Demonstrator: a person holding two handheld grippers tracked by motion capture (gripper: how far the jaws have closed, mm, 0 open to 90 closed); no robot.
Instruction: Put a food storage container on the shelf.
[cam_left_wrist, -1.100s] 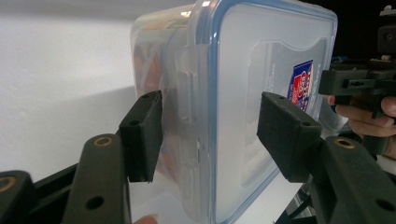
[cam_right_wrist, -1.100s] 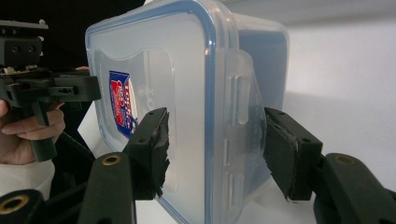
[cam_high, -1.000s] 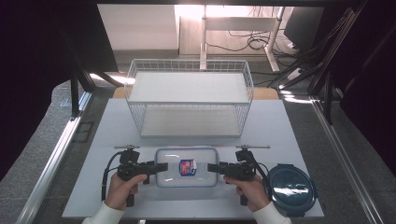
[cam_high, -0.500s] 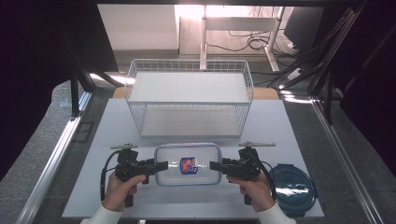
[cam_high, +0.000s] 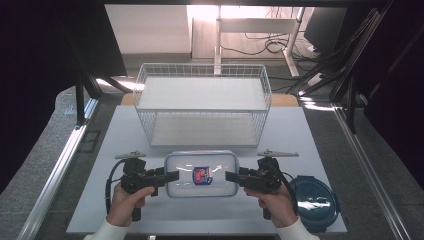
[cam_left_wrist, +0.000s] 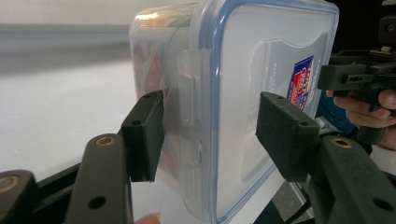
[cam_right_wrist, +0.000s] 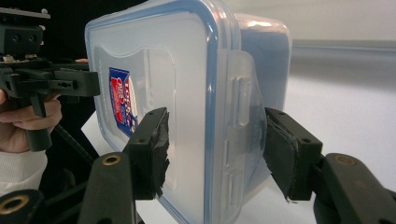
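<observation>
A clear plastic container (cam_high: 201, 174) with a blue-sealed lid and a red-and-blue sticker lies at the front middle of the white table (cam_high: 95, 150). My left gripper (cam_high: 172, 176) is at its left short end and my right gripper (cam_high: 230, 176) at its right short end. In the left gripper view my left gripper (cam_left_wrist: 210, 135) is open, with its jaws straddling the container (cam_left_wrist: 243, 70) and its end latch, a gap on the lid side. In the right gripper view my right gripper (cam_right_wrist: 215, 149) is likewise open around the container (cam_right_wrist: 187, 84).
A white wire basket (cam_high: 202, 107) stands behind the container, its open front facing me. A dark blue round lidded tub (cam_high: 312, 202) sits at the front right corner beside my right hand. Dark frame posts flank the table.
Both hands and their grippers have shifted slightly forward at the container's ends. The container has barely moved.
</observation>
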